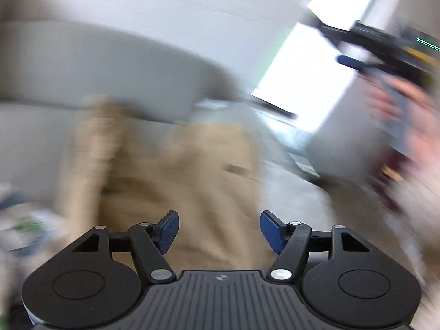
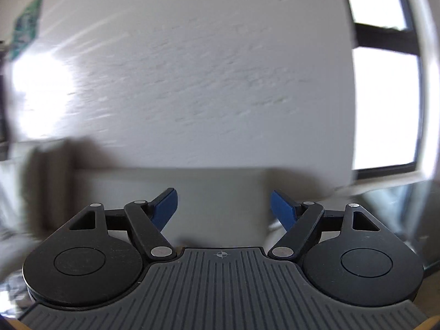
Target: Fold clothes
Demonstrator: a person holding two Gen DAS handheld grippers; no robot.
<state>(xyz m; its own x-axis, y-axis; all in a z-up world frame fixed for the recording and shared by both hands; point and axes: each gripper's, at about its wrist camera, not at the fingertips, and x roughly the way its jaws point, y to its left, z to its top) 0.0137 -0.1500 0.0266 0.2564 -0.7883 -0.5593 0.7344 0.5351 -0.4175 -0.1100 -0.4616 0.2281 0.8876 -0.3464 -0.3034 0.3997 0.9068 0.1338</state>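
Ahead of the left gripper (image 1: 219,229), whose blue pads (image 1: 168,231) stand wide apart with nothing between them, lies a tan garment (image 1: 176,170), badly smeared by motion blur. It spreads over a pale grey surface (image 1: 24,143), most likely a sofa seat, with a grey cushion or backrest (image 1: 90,66) rising behind it. The cloth seems to run lengthwise away from the camera, its near end under the gripper and its far end against the cushion; whether it is trousers or a top cannot be told. A small darker patch (image 1: 233,169) on its right part may be a tag, but nothing on it can be read. No writing or brand is legible anywhere in either view; only a small cross mark shows on each gripper's ribbed body.

At the right edge of the left wrist view a person's hand (image 1: 396,101) holds the right gripper (image 1: 349,60), raised well above the cloth and apart from it, one blue tip showing. A bright window (image 1: 310,68) glares behind.

In the right wrist view the right gripper (image 2: 224,209) is likewise spread open and empty, pointing at a white textured wall (image 2: 206,68). A dark-framed window (image 2: 385,104) stands at right, a greenish picture (image 2: 27,24) at upper left. The garment does not show here. No container can be made out in either view.
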